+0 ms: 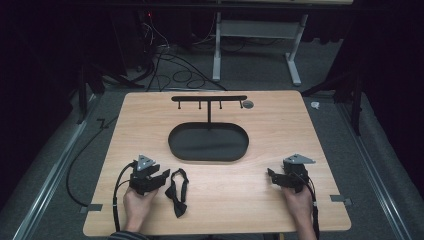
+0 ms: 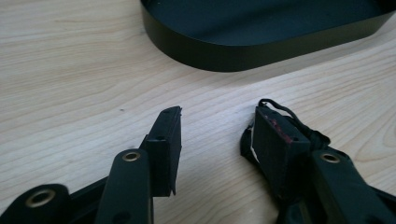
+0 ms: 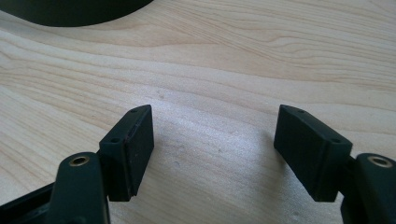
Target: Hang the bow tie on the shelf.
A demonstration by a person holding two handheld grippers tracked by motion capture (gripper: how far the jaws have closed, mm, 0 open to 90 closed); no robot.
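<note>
Bow tie (image 1: 177, 192) lies on the tabletop (image 1: 250, 190) at lower left — just beside my left gripper (image 1: 161, 178), released; my right gripper (image 1: 270, 175) gapes too.

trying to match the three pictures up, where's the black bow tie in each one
High view: the bow tie lies lower centre-left on the table, just right of the left gripper.
Left gripper view: its black fabric and cord peek out behind the right-hand jaw.
Right gripper view: not in it.
Shared landmark: the black oval tray.
</note>
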